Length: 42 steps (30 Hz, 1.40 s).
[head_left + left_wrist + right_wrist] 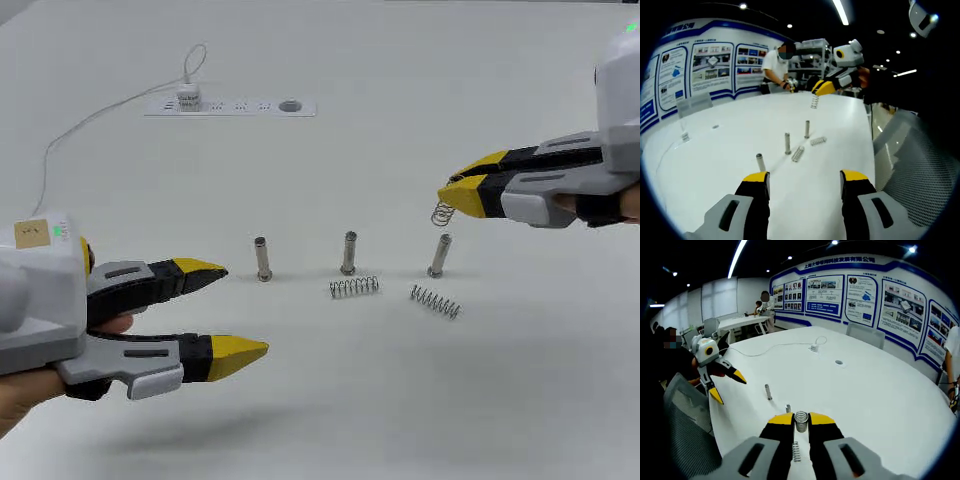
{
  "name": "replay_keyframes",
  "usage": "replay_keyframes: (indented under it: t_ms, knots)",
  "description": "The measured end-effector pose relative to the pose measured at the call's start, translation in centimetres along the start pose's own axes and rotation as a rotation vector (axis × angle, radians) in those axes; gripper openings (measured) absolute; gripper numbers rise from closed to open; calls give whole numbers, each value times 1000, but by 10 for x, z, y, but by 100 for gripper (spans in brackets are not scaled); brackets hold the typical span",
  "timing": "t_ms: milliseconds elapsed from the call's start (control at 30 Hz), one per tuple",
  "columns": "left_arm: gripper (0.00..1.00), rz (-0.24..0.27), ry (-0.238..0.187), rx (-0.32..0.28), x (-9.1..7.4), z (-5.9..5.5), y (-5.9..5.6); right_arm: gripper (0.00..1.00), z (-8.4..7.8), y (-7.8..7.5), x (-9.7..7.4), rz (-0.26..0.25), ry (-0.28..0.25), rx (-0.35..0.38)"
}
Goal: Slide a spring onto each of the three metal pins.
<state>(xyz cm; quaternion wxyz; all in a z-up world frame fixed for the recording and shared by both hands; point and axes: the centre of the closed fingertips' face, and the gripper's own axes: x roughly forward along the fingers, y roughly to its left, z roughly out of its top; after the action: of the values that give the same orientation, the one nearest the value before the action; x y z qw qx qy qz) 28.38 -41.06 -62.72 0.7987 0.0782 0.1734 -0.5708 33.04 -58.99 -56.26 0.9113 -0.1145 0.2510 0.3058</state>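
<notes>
Three bare metal pins stand upright in a row on the white table: left pin (262,259), middle pin (349,253), right pin (439,255). Two springs lie flat just in front of them, one (355,287) by the middle pin, the other (435,301) by the right pin. My right gripper (448,192) is shut on a third spring (443,213), which hangs just above the right pin; this held spring (801,417) sits between its yellow tips. My left gripper (235,310) is open and empty, low at the left, short of the left pin (760,161).
A white power strip (230,106) with a plug and cable lies at the far side of the table. A mesh chair (920,165) stands past the table's edge. A person (775,67) works at another table in the background.
</notes>
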Motion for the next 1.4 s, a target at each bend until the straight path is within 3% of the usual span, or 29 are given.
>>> replay_keyframes:
  t_ms: [133,367,1400]
  knots:
    - [61,12,-2,-8,-1,0,1,12,-8,-14,6,-43,16,35]
    - [64,18,-2,-16,0,-1,1,12,-25,-22,17,-52,62,59]
    - [65,21,0,-26,0,-4,-3,12,-71,-24,47,-40,162,87]
